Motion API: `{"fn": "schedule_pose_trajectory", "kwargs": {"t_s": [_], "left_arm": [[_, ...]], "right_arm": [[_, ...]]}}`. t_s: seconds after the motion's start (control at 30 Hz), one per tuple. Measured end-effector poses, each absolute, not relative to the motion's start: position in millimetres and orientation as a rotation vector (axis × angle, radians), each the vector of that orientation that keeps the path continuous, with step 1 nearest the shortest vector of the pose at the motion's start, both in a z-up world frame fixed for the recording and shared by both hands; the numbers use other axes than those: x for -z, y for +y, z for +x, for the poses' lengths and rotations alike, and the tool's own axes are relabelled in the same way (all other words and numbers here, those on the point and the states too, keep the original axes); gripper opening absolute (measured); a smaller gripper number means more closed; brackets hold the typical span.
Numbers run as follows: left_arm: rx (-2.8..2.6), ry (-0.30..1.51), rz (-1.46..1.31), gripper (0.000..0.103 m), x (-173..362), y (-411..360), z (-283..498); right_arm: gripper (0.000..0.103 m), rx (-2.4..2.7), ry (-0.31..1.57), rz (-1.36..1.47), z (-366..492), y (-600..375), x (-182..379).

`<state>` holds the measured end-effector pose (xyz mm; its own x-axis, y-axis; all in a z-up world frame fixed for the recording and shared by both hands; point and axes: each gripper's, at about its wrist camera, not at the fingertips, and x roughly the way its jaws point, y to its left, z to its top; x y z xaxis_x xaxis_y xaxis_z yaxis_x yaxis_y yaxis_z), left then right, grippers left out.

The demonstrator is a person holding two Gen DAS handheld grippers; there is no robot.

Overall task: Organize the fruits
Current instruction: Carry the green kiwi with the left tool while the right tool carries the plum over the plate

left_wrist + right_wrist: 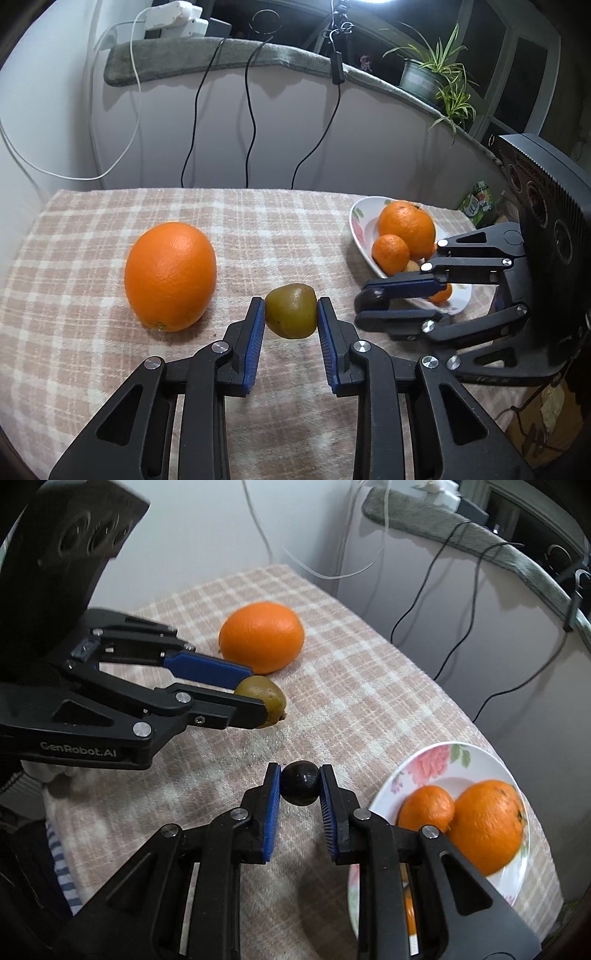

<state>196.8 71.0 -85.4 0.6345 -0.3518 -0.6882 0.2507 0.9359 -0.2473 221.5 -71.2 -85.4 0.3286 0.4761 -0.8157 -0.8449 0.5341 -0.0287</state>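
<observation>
My left gripper (291, 312) is shut on a green-brown kiwi (291, 311), low over the checked tablecloth (92, 258); the kiwi also shows in the right wrist view (264, 698). My right gripper (300, 783) is shut on a small dark round fruit (300, 782), just left of the flowered white plate (436, 757). The plate holds a large orange (487, 823) and a smaller mandarin (426, 806). A big loose orange (170, 275) lies on the cloth to the left of the kiwi.
Cables (251, 122) hang down the white wall behind the table. A potted plant (436, 74) stands on the grey ledge at the back right. The table edge runs close behind the plate (360, 218).
</observation>
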Motion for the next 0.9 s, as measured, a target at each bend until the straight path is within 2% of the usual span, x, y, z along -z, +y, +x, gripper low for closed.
{"fn": "schedule_pose_trajectory", "kwargs": {"t_s": [0.37, 0.9], "left_arm": [[0.381, 0.793, -0.122, 0.027, 74.3, 47.5, 194.4], [0.440, 0.787, -0.097, 0.027, 68.1, 6.6, 195.6]], "right_arm": [[0.022, -0.835, 0.804, -0.329, 222.6, -136.7, 62.2], [0.022, -0.691, 0.780, -0.190, 234.9, -216.8, 57.6]]}}
